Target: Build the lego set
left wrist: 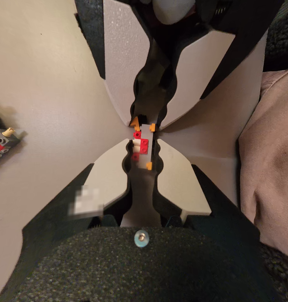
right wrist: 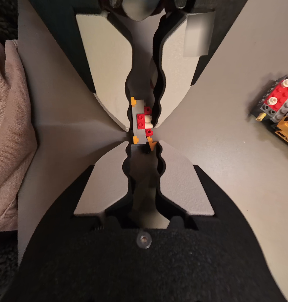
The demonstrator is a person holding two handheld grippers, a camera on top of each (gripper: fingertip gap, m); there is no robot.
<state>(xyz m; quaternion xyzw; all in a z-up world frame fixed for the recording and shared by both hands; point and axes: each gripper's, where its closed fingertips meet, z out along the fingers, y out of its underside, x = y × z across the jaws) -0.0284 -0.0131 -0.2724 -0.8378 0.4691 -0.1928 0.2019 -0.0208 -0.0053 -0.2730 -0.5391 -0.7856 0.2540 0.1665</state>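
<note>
**A:** How far along is the build, would you say?

**B:** Partway. In the left wrist view, a small grey plate [left wrist: 145,143] sits dead centre of the frame, already carrying two red bricks [left wrist: 144,146], some white pieces [left wrist: 136,145] and small orange clips [left wrist: 151,127] at its ends. It is held up between the two tools, above the pale table [left wrist: 50,98].

**A:** Who's holding it?

**B:** The left gripper [left wrist: 142,152] comes in from the bottom of its frame and is clamped on the lower end of the plate. The right gripper [right wrist: 142,144] meets it tip to tip. Its fingers are nearly together around an orange wedge piece [right wrist: 151,143], which sits just at the plate's near corner in the right wrist view.

**A:** So the wedge is going on?

**B:** That's my reading: it looks like the piece being pressed onto the plate's end, but I cannot tell whether it has seated. It stands tilted, so probably not fully.

**A:** And the rest of the set?

**B:** A bigger chunk [right wrist: 277,101] lies at the right edge of the right wrist view, grey and red with white pegs on top, and a yellow part [right wrist: 287,130] just below it. The same chunk shows at the left edge of the other view. It rests on the table, well apart from the grippers.

**A:** What remains, then?

**B:** Seating the wedge, then presumably joining this small assembly to the bigger chunk. How many pieces are still loose, the frames don't show.
</note>
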